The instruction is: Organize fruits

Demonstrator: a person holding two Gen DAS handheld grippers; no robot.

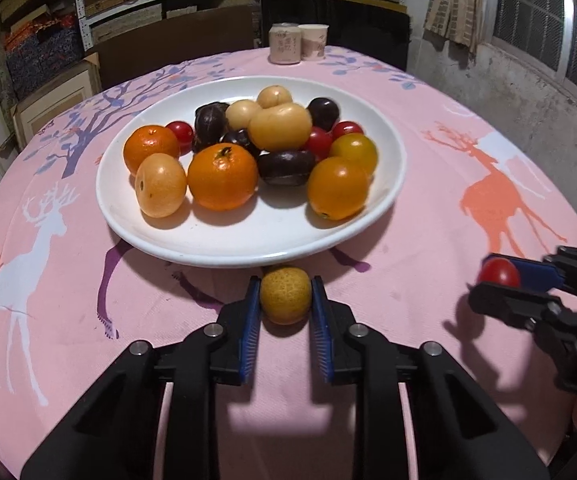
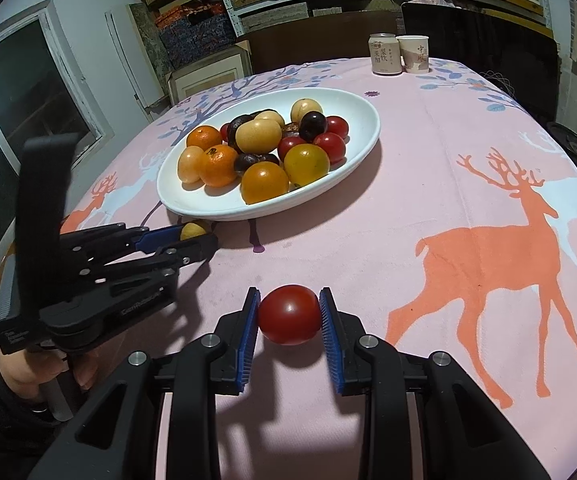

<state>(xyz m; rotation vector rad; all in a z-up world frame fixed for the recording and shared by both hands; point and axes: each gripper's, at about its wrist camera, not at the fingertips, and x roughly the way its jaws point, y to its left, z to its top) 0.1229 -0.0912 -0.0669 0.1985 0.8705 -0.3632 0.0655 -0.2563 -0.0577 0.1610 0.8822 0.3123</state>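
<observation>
A white plate holds several fruits: oranges, yellow and red tomatoes, dark plums and pale yellow fruits. It also shows in the right wrist view. My left gripper is shut on a small yellow speckled fruit just in front of the plate's near rim; it also shows in the right wrist view. My right gripper is shut on a red tomato above the cloth, to the right of and nearer than the plate; it shows in the left wrist view.
A pink tablecloth with deer prints covers the table. A can and a paper cup stand at the far edge. Chairs and shelves of boxes lie behind. A person's hand holds the left gripper's handle.
</observation>
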